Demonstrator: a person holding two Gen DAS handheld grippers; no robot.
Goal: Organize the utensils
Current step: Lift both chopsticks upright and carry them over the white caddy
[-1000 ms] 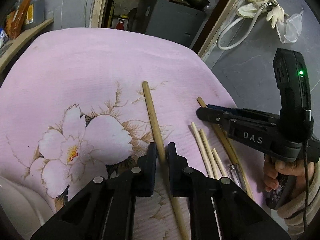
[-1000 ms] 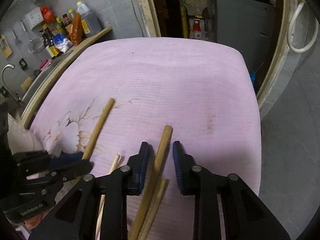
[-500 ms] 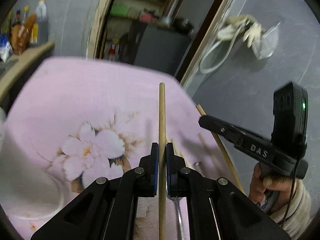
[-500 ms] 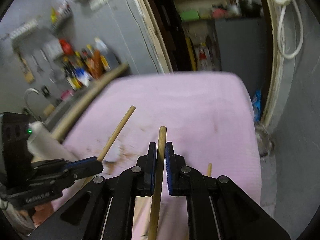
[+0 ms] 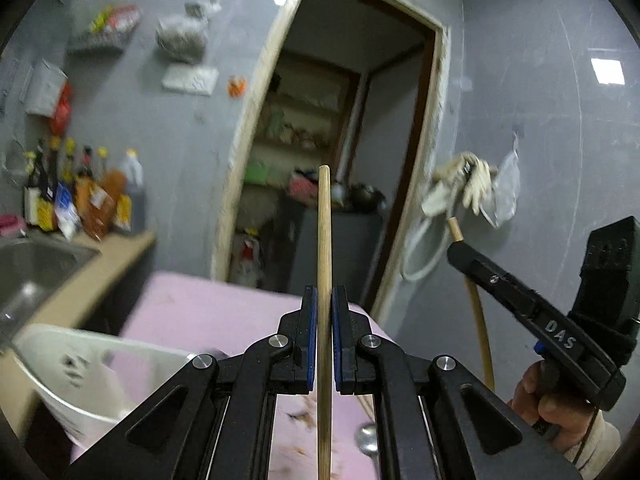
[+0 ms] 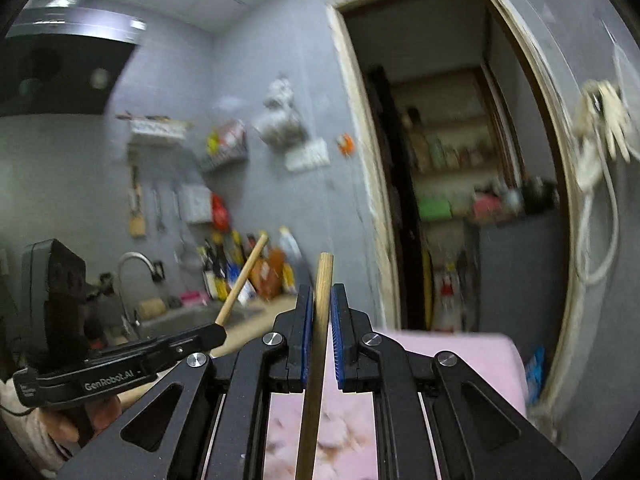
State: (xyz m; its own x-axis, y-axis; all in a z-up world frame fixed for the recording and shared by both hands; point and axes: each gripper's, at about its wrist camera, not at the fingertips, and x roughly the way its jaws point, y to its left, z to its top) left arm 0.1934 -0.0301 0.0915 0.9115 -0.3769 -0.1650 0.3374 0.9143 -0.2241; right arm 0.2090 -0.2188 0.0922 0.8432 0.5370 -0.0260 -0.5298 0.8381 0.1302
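Fingers (image 6: 304,332) marked "GenRobot.AI" and "DAS" each pinch a wooden stick (image 5: 324,280).

Desk (image 5: 208,312) under a pink flowered cloth (image 6: 452,364)
A white bowl (image 5: 80,372) and a metal spoon (image 5: 366,438) lie on the cloth.

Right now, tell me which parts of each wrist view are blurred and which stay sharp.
Left wrist view: left gripper and its chopstick sharp; bottles, white basket and doorway smeared. Right wrist view: right gripper and its stick crisp; wall clutter and shelves motion-blurred.
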